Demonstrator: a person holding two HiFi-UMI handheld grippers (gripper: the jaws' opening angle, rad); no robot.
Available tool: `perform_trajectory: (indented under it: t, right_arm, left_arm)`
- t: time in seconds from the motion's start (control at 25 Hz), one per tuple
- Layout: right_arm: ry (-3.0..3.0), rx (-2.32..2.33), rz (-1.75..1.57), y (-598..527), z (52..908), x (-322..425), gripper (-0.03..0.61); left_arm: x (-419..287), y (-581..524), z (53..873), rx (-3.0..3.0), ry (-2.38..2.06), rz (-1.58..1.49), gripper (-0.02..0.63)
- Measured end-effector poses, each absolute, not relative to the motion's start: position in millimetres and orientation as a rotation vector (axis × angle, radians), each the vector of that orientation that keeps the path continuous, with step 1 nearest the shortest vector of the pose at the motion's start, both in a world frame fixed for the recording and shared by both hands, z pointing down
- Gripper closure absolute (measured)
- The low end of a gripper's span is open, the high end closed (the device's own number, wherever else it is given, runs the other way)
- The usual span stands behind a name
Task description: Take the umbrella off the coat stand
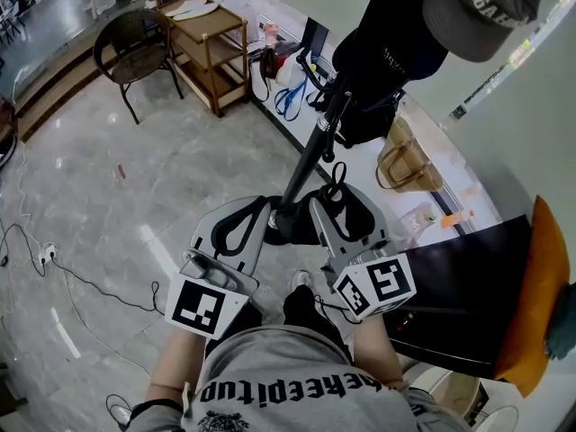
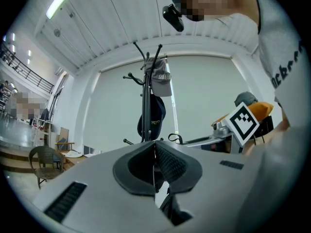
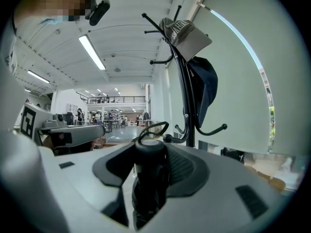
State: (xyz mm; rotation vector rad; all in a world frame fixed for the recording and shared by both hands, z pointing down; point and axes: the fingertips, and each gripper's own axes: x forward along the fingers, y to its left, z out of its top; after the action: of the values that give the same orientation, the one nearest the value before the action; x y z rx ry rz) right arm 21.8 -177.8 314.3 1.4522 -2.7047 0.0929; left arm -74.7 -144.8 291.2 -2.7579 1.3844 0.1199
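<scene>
One black folded umbrella (image 3: 150,188) at black metal coat stand (image 3: 189,120)
Right hand-held gripper (image 3: 151,149) grasps it, left hand-held gripper (image 2: 155,149) clenched empty; lift strap loop (image 3: 155,123) clear of hook (image 3: 167,138)

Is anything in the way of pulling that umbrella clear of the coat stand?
The right tongs grip the umbrella. A lower hook of the coat stand sits right beside its top end; whether they're caught together, I can't tell.

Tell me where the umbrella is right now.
In the right gripper view the umbrella sits centre frame, its black handle clamped in the right gripper, with the coat stand just beyond on the right.
</scene>
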Motion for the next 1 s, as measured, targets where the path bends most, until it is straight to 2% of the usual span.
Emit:
perform_trajectory:
  t: [1.0]
  right_arm:
    - [-2.637,1.69,0.078,-122,306,44,0.379]
  left_arm:
    - [-47,-115,290,-2.862,1.103,0.124,0.597]
